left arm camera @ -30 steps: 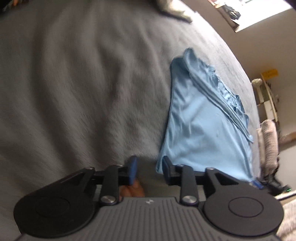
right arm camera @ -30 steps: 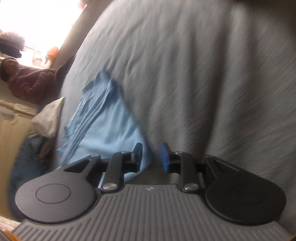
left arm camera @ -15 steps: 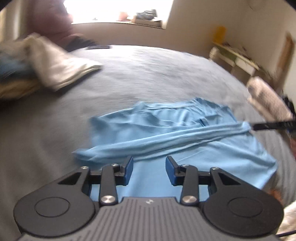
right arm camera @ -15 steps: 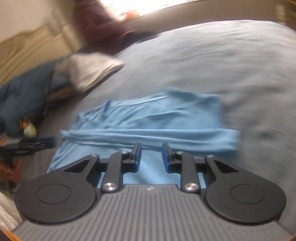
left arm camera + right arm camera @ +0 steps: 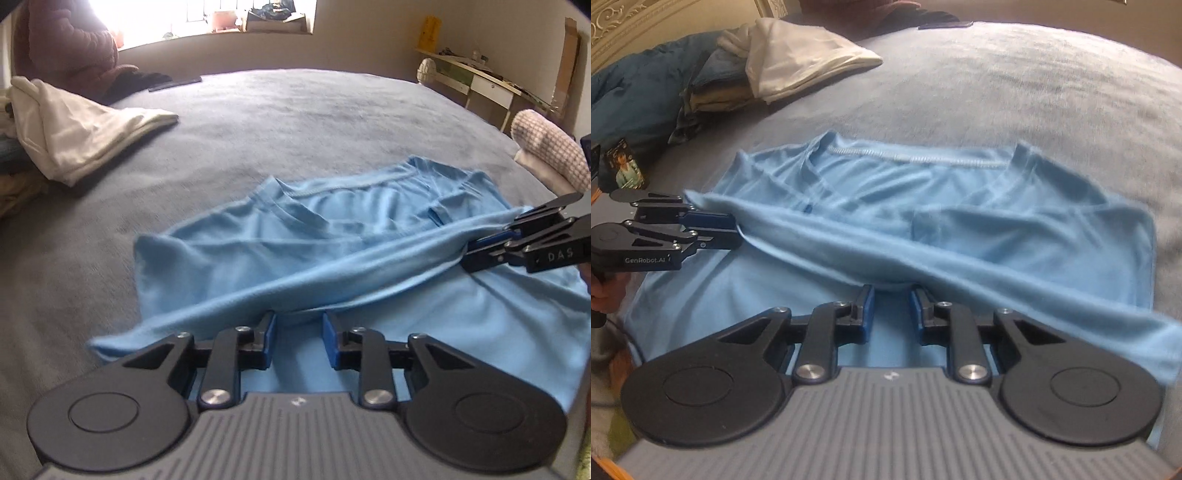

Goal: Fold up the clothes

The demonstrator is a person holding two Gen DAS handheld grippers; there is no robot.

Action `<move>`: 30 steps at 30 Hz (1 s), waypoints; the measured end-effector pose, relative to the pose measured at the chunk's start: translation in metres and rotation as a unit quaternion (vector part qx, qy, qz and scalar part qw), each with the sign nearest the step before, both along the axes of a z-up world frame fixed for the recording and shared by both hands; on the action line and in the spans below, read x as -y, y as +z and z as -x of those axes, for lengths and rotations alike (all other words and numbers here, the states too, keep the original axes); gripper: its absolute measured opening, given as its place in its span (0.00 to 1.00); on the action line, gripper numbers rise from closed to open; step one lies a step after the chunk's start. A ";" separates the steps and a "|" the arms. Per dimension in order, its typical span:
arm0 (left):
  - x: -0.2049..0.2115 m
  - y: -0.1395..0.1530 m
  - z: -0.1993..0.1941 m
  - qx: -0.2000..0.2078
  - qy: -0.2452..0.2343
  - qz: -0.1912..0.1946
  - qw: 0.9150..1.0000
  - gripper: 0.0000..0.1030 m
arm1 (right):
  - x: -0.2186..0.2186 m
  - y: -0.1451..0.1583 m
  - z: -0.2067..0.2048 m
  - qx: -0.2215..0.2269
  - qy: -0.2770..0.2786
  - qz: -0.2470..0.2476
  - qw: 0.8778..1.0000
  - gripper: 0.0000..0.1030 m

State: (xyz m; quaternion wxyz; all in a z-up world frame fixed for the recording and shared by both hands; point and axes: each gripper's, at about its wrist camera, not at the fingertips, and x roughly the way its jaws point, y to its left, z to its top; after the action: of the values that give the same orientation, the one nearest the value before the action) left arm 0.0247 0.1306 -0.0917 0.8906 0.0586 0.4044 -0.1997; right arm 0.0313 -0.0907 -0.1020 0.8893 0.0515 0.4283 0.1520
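Observation:
A light blue T-shirt [image 5: 369, 229] [image 5: 923, 192] lies on the grey bed, with a long raised fold running across it. My left gripper [image 5: 299, 338] sits low over the shirt's near part. The fold runs across its fingertips, its jaws are closing, and a gap still shows between the pads. From the right wrist view, the left gripper [image 5: 737, 230] has the fold's edge entering between its fingers. My right gripper [image 5: 891, 310] meets the same fold further along, its jaws also closing with a narrow gap. In the left wrist view, the right gripper [image 5: 467, 253] reaches the fold from the right.
The grey blanket [image 5: 295, 122] covers the whole bed. A folded white garment [image 5: 81, 129] [image 5: 801, 59] lies at the far left on a pile of clothes. A dark blue jacket [image 5: 635, 92] lies beside it. A person in a maroon jacket [image 5: 70, 48] is by the window. A checked cushion [image 5: 546, 155] sits at the right.
Both grippers rolled upright and swept over the shirt, from its outer edges to the raised fold. Their jaws have narrowed. The fold now sits at both sets of fingertips.

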 end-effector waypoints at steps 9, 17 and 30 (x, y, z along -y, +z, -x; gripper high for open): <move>-0.029 0.004 -0.028 0.016 0.072 0.029 0.997 0.33 | 0.021 0.002 -0.039 0.028 -0.053 0.000 0.998 0.18; -0.088 0.024 -0.031 0.018 0.171 0.078 0.982 0.42 | 0.036 0.024 -0.044 0.055 -0.074 -0.030 0.995 0.21; -0.088 0.024 0.011 -0.004 0.147 0.066 0.987 0.43 | -0.072 0.032 -0.056 0.028 0.145 -0.020 0.989 0.21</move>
State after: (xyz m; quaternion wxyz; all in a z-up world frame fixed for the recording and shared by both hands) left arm 0.0137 0.2185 -0.0681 0.9104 -0.0615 0.3984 -0.0935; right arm 0.0871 -0.0184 -0.0697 0.8684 0.0018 0.4028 0.2892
